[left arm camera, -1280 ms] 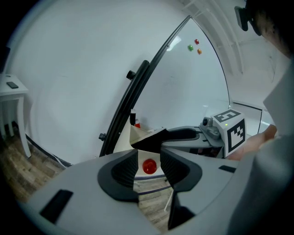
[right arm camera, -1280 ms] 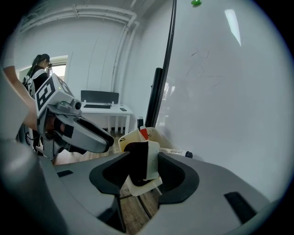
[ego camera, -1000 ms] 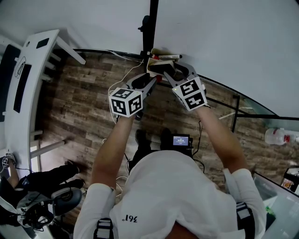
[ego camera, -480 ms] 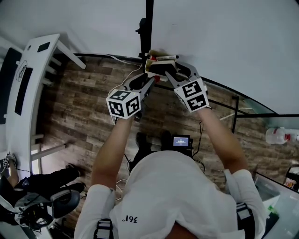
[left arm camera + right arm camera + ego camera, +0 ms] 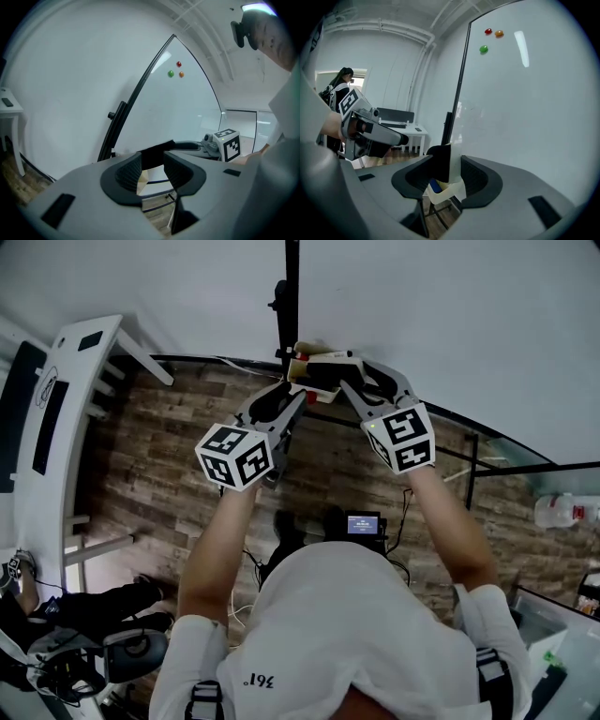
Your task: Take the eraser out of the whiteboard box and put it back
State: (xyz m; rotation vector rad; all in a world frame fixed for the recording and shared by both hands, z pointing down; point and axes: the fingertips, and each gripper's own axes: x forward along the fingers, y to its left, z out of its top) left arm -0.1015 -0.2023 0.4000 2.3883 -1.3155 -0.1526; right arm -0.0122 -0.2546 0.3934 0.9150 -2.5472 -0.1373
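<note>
1. Eraser (image 5: 440,164), black and white, held just above the cream whiteboard box (image 5: 450,192), beside the whiteboard (image 5: 525,117).
2. Right gripper (image 5: 353,379) clamped on it.
3. Left gripper (image 5: 297,396) grasping its left end.

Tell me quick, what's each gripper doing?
Left gripper: closed on one end of the eraser.
Right gripper: closed on the same eraser.

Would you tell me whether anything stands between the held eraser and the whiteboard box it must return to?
Nothing visible does: the black-and-white felt eraser, clamped in the right gripper, is right at the open cream box.
</note>
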